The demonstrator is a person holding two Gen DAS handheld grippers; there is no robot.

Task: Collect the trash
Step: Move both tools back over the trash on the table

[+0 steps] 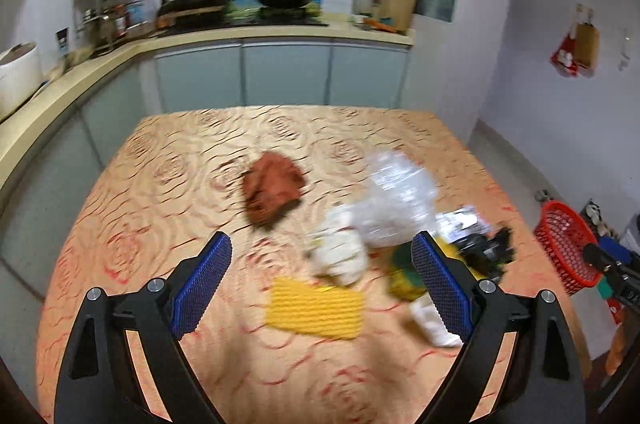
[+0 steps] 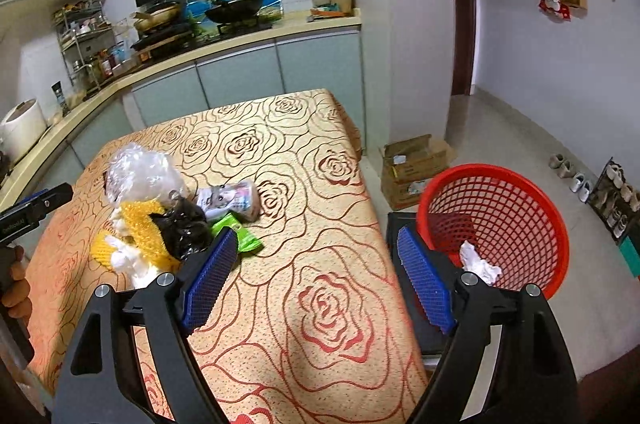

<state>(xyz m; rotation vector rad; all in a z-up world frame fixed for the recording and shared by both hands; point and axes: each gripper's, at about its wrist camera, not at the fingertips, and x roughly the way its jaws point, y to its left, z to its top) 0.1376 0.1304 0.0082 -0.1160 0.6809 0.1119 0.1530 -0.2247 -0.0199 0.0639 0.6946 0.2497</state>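
Trash lies on the rose-patterned table (image 1: 160,183): a brown crumpled paper (image 1: 274,189), a clear plastic bag (image 1: 394,197), white tissue (image 1: 340,256), a yellow foam net (image 1: 316,308), and a black bag (image 1: 486,250). My left gripper (image 1: 322,288) is open above the yellow net, holding nothing. In the right wrist view the pile shows the plastic bag (image 2: 140,173), yellow net (image 2: 138,228), black bag (image 2: 182,230), a green wrapper (image 2: 238,234) and a printed packet (image 2: 232,201). My right gripper (image 2: 312,278) is open and empty over the table's right edge, beside the red basket (image 2: 496,224), which holds a white tissue (image 2: 478,264).
A kitchen counter (image 1: 120,55) with stove and pans runs behind and left of the table. A cardboard box (image 2: 414,169) sits on the floor by the basket. Shoes (image 2: 576,175) line the right wall. The left gripper's body (image 2: 32,207) shows at left.
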